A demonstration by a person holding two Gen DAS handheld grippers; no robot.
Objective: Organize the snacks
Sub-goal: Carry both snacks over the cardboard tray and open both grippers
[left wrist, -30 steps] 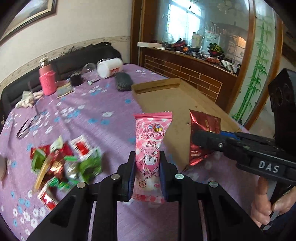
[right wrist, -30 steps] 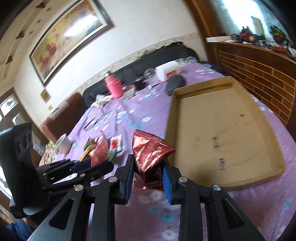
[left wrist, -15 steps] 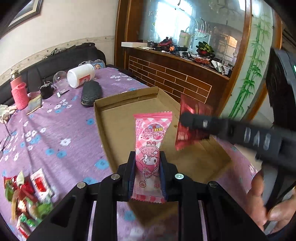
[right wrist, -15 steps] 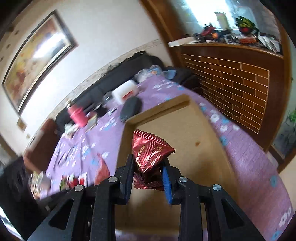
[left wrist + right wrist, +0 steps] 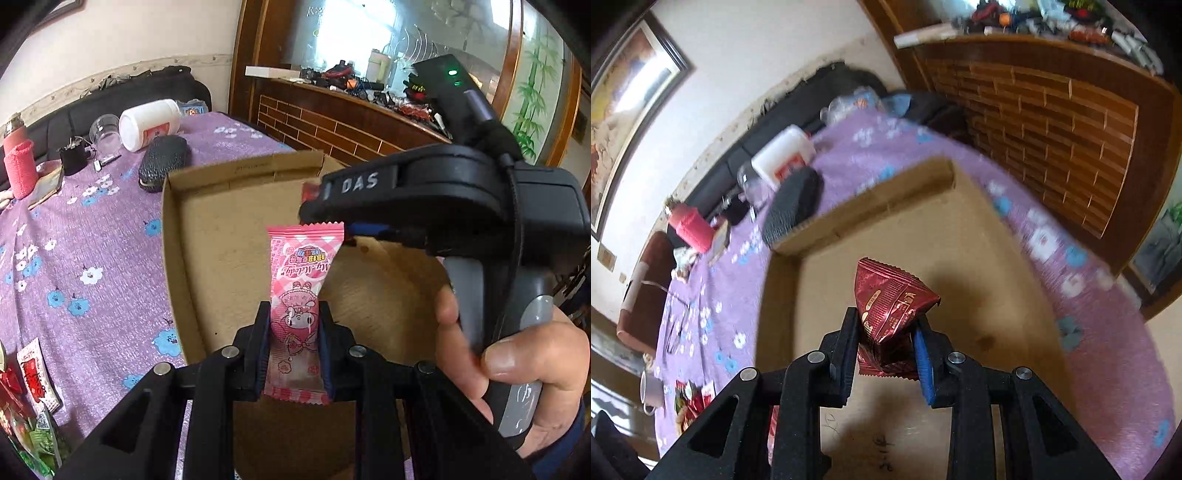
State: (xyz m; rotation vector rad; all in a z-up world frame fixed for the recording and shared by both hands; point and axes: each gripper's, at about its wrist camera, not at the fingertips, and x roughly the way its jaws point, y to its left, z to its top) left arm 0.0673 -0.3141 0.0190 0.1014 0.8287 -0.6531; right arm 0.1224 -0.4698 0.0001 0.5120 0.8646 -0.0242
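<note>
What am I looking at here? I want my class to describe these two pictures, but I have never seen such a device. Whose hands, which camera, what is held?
There is no robot. A person holds a hand-operated gripper in each hand, and each carries a fisheye camera looking along its two fingers.

The left camera shows the left gripper shut on a pink candy packet. The right gripper's black body and the person's right hand cross that view.

The right camera shows the right gripper shut on a red foil packet.

Both hang over a shallow cardboard tray on a purple flowered tablecloth. More snack packets lie in a pile at the cloth's edge.
</note>
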